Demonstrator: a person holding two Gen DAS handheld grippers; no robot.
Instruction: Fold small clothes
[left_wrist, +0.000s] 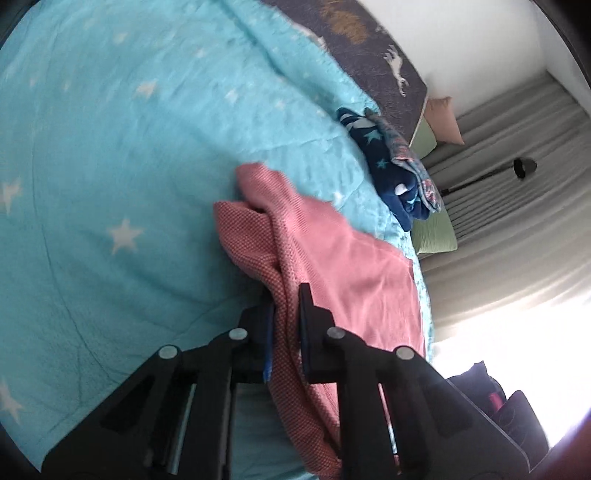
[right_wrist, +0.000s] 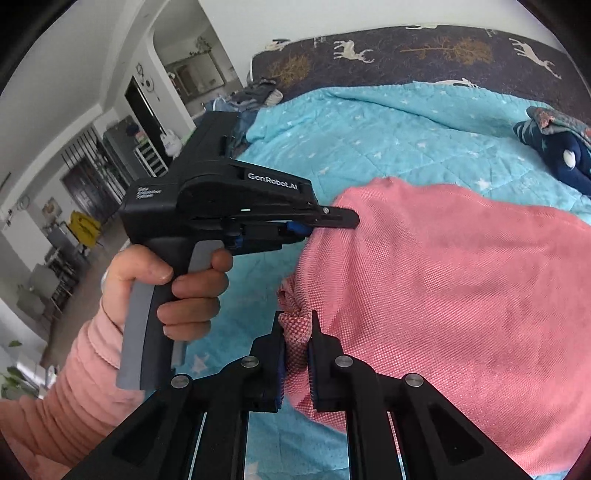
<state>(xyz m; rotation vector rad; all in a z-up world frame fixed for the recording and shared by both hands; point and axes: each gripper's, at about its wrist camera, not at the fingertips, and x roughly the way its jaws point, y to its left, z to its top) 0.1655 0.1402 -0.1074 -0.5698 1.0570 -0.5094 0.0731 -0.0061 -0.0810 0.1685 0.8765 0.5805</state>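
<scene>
A pink mesh-knit garment (left_wrist: 332, 251) lies bunched on the turquoise star quilt (left_wrist: 110, 147) near the bed's edge. My left gripper (left_wrist: 286, 299) is shut on a fold of its edge, with cloth pinched between the pads. In the right wrist view the garment (right_wrist: 443, 277) spreads wide over the quilt (right_wrist: 369, 129). My right gripper (right_wrist: 295, 321) is shut on a gathered corner of it. The left gripper (right_wrist: 343, 219), held by a hand in a pink sleeve, bites the garment's far left edge.
A folded dark blue star garment (left_wrist: 391, 173) (right_wrist: 561, 147) with a floral piece on top sits by the bed's right edge. A deer-patterned dark cover (right_wrist: 406, 55) lies at the head. More clothes (right_wrist: 255, 96) are heaped at the far left corner. Grey curtains (left_wrist: 498, 221) hang beyond the bed.
</scene>
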